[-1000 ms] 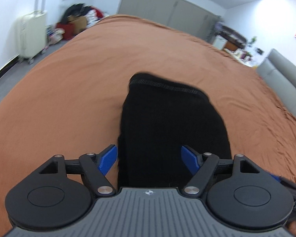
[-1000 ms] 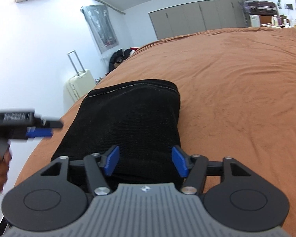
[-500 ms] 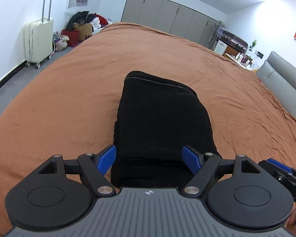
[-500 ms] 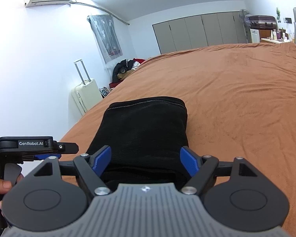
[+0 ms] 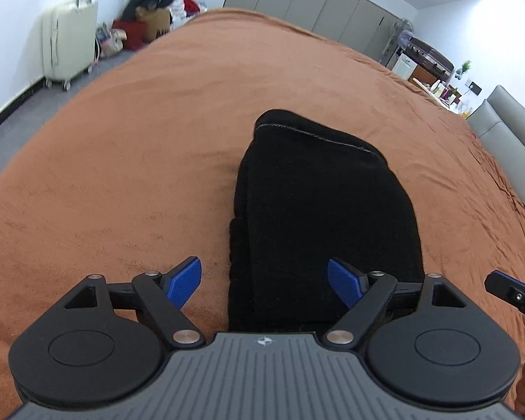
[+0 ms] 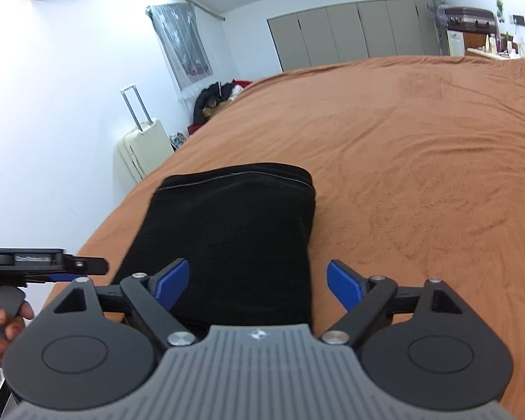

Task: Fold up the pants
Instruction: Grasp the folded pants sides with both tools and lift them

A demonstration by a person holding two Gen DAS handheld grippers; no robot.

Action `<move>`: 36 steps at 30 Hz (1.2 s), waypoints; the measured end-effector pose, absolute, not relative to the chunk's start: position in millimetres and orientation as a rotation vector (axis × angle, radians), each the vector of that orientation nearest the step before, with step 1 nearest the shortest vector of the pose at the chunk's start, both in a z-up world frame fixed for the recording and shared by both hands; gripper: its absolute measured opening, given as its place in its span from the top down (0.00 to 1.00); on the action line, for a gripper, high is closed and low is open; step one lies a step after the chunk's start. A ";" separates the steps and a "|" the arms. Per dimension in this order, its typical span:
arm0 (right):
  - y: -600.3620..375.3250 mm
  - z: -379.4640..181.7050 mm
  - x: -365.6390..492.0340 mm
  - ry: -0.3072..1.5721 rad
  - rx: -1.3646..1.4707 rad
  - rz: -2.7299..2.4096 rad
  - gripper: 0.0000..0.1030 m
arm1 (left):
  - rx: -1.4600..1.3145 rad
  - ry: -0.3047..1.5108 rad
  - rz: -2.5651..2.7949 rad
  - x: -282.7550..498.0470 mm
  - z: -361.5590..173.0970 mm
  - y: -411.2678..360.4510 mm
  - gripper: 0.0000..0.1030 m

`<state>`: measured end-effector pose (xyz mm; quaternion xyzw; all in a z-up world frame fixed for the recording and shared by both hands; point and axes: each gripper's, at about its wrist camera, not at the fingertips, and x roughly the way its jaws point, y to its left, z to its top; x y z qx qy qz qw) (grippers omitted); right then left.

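Observation:
The black pants (image 5: 325,210) lie folded into a thick rectangle on the brown bed cover (image 5: 140,161). They also show in the right wrist view (image 6: 234,231). My left gripper (image 5: 266,281) is open and empty, held just above the near end of the pants at their left edge. My right gripper (image 6: 259,285) is open and empty, held above the near end at their right edge. The left gripper also shows at the left edge of the right wrist view (image 6: 49,266).
A cream suitcase (image 5: 68,38) stands on the grey floor left of the bed, next to a pile of clothes and bags (image 5: 150,10). Grey wardrobe doors (image 6: 353,35) line the far wall. A grey sofa (image 5: 511,136) stands to the right.
Both grippers stay open and have drawn apart sideways: the pants now sit right of centre in the left view and left of centre in the right view. The pants have not moved.

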<state>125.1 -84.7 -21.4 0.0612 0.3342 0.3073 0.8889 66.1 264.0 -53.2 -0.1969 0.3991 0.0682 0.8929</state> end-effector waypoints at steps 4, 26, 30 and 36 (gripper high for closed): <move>-88.6 -31.0 151.6 0.728 0.104 0.626 0.19 | -0.422 0.840 0.155 71.2 -62.1 274.7 0.07; -71.8 -131.8 291.4 1.203 0.548 0.985 0.05 | -0.913 0.914 -0.148 123.8 -142.3 328.0 0.00; -64.4 -157.9 302.7 1.277 0.633 1.036 0.05 | -0.959 0.928 -0.192 127.5 -157.5 334.3 0.00; -56.7 -171.2 307.6 1.283 0.702 1.102 0.05 | -0.959 0.930 -0.242 133.1 -162.9 333.9 0.00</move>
